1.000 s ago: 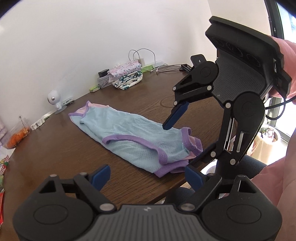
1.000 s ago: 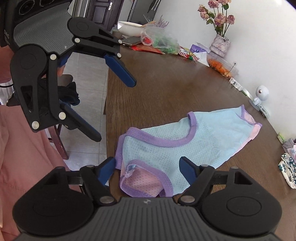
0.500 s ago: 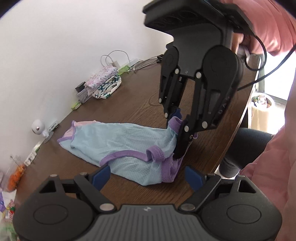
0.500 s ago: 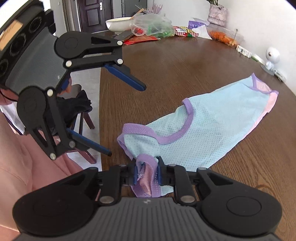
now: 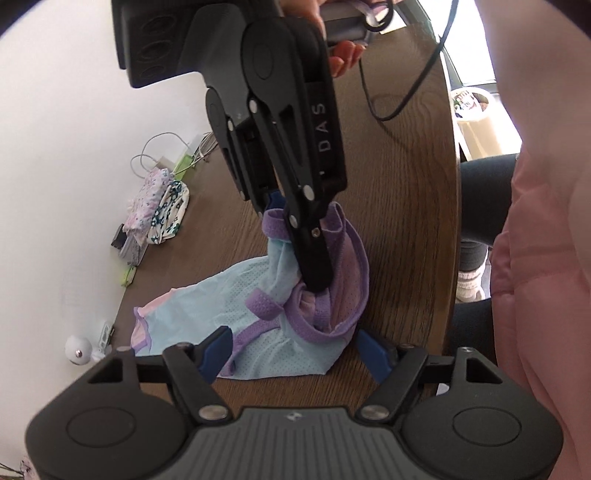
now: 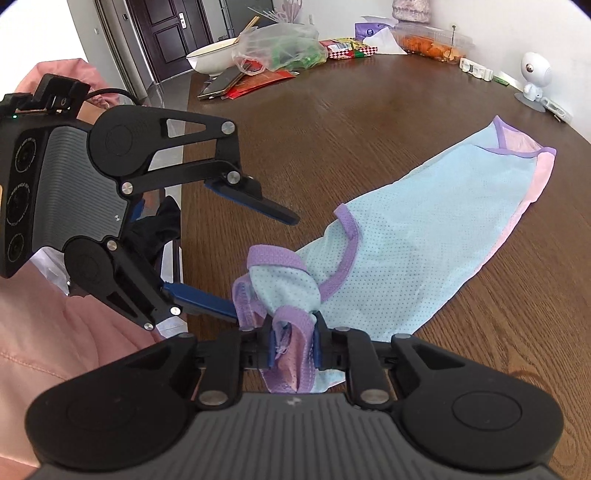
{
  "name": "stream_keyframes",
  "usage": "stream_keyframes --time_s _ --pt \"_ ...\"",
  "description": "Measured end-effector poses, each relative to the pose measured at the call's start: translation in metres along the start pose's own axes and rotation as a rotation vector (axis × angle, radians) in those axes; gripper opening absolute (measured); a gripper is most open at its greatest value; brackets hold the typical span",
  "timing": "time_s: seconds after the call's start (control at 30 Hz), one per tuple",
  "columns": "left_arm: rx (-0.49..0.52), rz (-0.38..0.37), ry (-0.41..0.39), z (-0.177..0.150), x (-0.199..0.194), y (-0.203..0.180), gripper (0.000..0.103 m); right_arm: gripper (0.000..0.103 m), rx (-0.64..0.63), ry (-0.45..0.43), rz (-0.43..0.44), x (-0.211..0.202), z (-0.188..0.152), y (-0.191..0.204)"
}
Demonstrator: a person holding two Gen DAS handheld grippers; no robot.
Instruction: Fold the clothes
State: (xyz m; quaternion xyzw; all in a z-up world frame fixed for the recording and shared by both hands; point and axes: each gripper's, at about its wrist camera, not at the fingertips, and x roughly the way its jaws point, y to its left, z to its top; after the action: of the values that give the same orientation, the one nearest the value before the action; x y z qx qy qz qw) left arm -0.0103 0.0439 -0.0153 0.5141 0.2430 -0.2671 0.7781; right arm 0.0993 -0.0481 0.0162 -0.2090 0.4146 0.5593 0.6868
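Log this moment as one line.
right hand-held gripper: shut on vest strap | left hand-held gripper: closing, not gripping | table

A dark brown wooden table [image 6: 369,122] with a rounded edge fills most of the room. A plain white wall [image 5: 92,147] runs along its far edge. Beyond the table's far corner stands a dark panelled door [image 6: 166,33] over a pale tiled floor [image 6: 171,85]. Daylight comes in bright from a window [image 5: 469,37] past the near edge, leaving a soft sheen on the wood.
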Motion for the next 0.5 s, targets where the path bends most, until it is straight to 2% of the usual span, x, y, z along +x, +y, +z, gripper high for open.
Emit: stream_keyframes --time_s 0.07,0.2,0.37,0.43,0.5 --pt "0.036 0.004 -0.002 -0.001 0.002 -0.002 0.074 0.017 -0.007 0.000 0.008 0.000 -0.001 0.002" --pt "0.113 0.011 -0.021 0.000 0.009 -0.006 0.061 0.017 -0.023 0.002 0.020 0.000 -0.002 0.006" --pt "0.225 0.019 -0.073 0.005 0.013 -0.013 0.054 0.017 -0.042 0.003 -0.001 -0.004 -0.006 0.008" --pt "0.250 0.008 -0.091 0.008 0.014 -0.014 0.046 0.017 -0.046 0.003 -0.009 -0.006 -0.008 0.009" --pt "0.272 0.002 -0.106 0.010 0.014 -0.016 0.031 0.017 -0.047 0.000 -0.014 -0.007 -0.010 0.009"
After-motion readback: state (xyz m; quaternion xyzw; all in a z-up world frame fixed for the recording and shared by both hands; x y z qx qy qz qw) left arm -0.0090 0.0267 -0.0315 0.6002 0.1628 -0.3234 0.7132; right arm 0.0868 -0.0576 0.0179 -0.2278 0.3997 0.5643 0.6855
